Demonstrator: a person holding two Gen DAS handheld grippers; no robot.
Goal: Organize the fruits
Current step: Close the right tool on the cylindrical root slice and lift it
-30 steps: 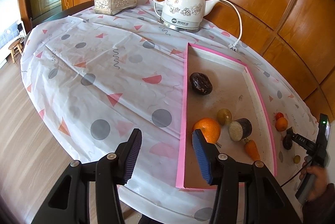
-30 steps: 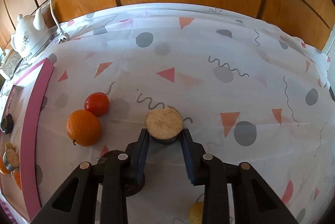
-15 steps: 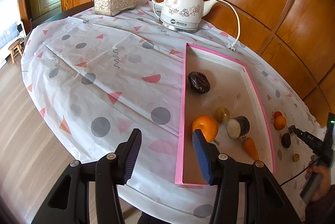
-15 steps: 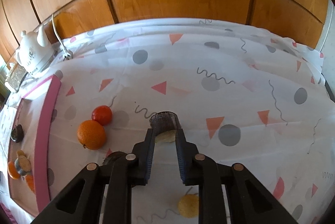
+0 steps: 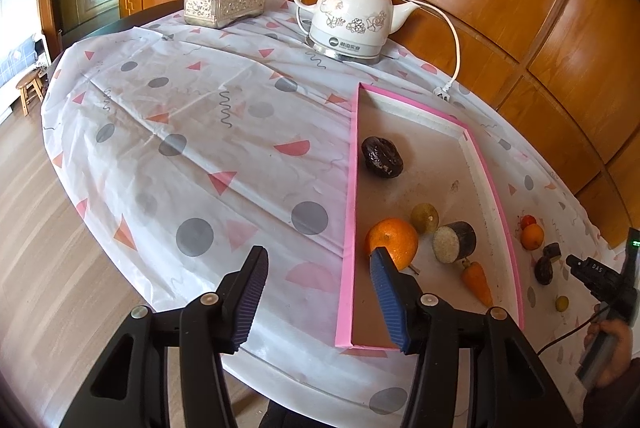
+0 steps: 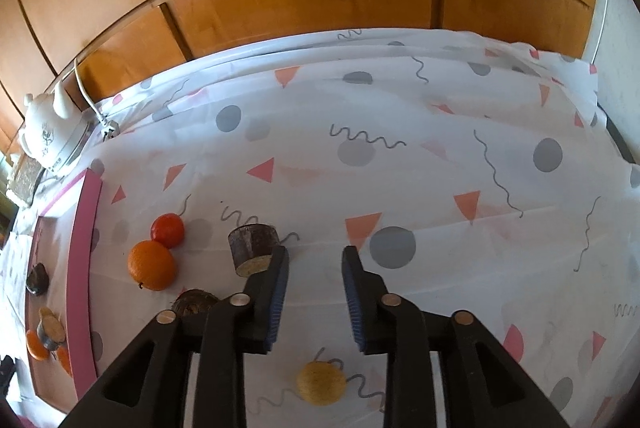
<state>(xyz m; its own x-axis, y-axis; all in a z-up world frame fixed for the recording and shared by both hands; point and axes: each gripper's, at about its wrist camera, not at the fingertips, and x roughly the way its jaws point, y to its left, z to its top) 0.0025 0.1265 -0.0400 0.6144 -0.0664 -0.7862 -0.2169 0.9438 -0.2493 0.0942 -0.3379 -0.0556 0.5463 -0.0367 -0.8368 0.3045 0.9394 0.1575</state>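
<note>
My right gripper hangs above the patterned cloth, its jaws opening with nothing between them. A cut dark-skinned piece with a pale face lies tilted just left of its left finger. Close by lie an orange, a red tomato, a dark wrinkled fruit and a small yellow fruit. My left gripper stands open and empty over the near left rim of the pink tray. The tray holds an orange, a dark fruit, a cut piece, a carrot and a greenish fruit.
A white kettle with its cord and plug stands at the back of the table, beside a silver tissue box. Wood panelling runs behind. The table edge drops to the floor on the left. A hand holds the right gripper.
The right gripper squeezed the cut piece, then let it go and shifted right and up; the piece now lies tipped beside its left finger. The left gripper has kept still.
</note>
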